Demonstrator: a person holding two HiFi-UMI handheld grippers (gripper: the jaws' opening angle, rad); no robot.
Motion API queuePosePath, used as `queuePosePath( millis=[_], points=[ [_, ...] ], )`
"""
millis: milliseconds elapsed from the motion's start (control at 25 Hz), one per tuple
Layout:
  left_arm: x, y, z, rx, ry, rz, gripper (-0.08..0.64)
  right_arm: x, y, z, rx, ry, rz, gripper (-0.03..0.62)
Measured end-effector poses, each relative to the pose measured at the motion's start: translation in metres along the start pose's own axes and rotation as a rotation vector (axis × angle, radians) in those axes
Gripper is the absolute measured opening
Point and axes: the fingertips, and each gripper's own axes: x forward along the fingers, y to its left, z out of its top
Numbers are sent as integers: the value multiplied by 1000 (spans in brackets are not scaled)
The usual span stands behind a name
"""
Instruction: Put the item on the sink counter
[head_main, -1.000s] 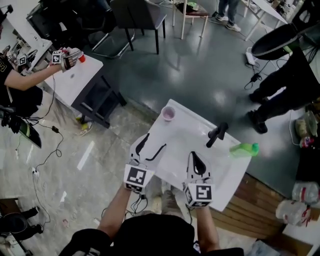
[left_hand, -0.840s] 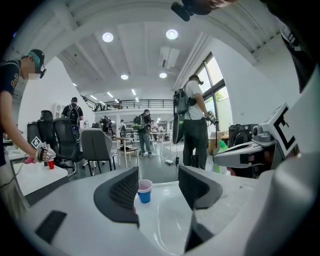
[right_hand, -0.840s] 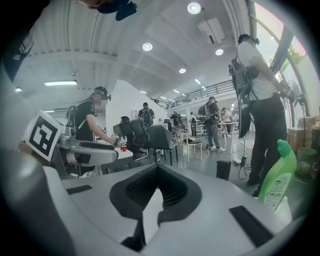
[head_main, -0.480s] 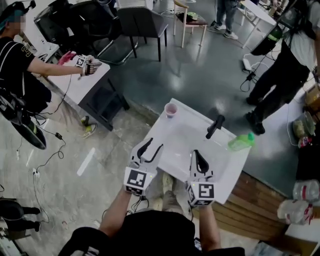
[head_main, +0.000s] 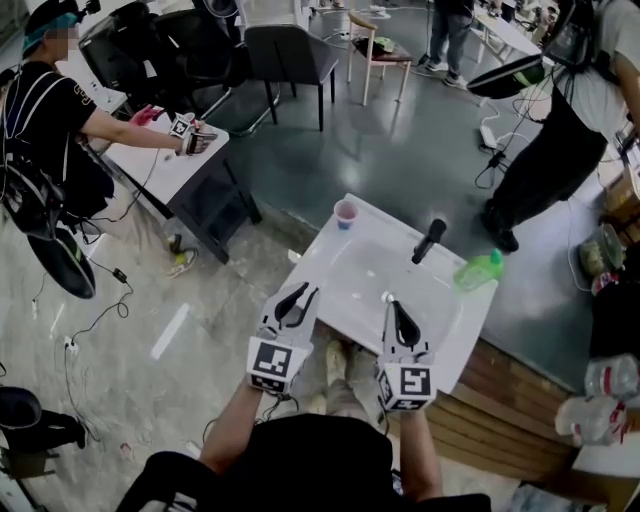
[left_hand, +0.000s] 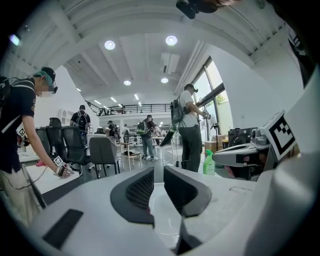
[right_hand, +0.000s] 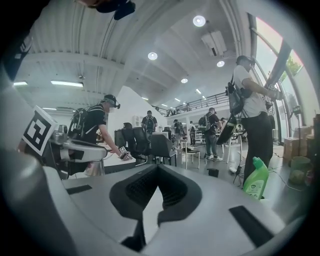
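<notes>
A white sink counter (head_main: 326, 262) stands before me, with a black faucet (head_main: 429, 240) behind its basin. On it are a pink cup (head_main: 345, 213) at the far left corner and a green bottle (head_main: 478, 270) (right_hand: 256, 178) (left_hand: 208, 162) at the right edge. My left gripper (head_main: 308, 291) (left_hand: 158, 174) hovers at the counter's near left edge. Its jaws are closing, a narrow gap is left and nothing is between them. My right gripper (head_main: 392, 303) (right_hand: 157, 168) is over the near rim of the basin, shut and empty.
A person at the left works with grippers over a white table (head_main: 160, 165). Black chairs (head_main: 290, 50) stand behind the counter. Another person (head_main: 560, 120) stands at the right near the bottle. A wooden platform (head_main: 515, 410) and plastic bottles (head_main: 600, 415) lie at the lower right.
The left gripper's jaws have gone from wide apart to nearly together, with nothing taken. Both grippers stay near the counter's front edge. The right gripper stays shut.
</notes>
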Motion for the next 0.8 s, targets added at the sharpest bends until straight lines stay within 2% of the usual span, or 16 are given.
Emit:
queuePosePath(
  millis=[400,800],
  points=[
    [-44,-11,-7,-4,3,18,16,-35,19,-4,-6,-8,-5,-2],
    [-56,-12,-7,0,7,20,3,-44,27,-1,-9,-18,-4,-2]
  ],
)
